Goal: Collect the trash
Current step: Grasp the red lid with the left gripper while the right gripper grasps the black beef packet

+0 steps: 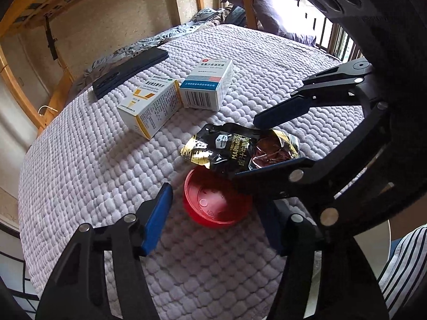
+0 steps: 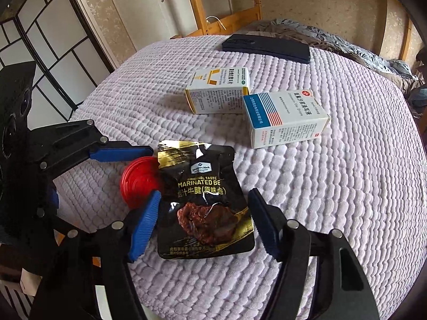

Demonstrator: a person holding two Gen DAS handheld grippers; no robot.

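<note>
A black and gold marinated-beef snack pouch (image 2: 204, 202) lies flat on the lilac quilted bed, partly over a red plastic lid (image 2: 138, 180). My right gripper (image 2: 204, 221) is open, its blue fingers either side of the pouch's lower half. In the left wrist view my left gripper (image 1: 216, 221) is open around the red lid (image 1: 216, 202), with the pouch (image 1: 234, 150) just beyond and the right gripper (image 1: 256, 149) reaching in from the right. The left gripper (image 2: 106, 165) also shows in the right wrist view.
Two white medicine boxes, one yellow-marked (image 2: 218, 90) and one blue-striped (image 2: 285, 120), lie behind the pouch. A dark flat case (image 2: 267, 48) lies further back. A wooden bed frame (image 2: 229, 21) and rumpled grey bedding (image 2: 360, 50) border the quilt (image 2: 347, 186).
</note>
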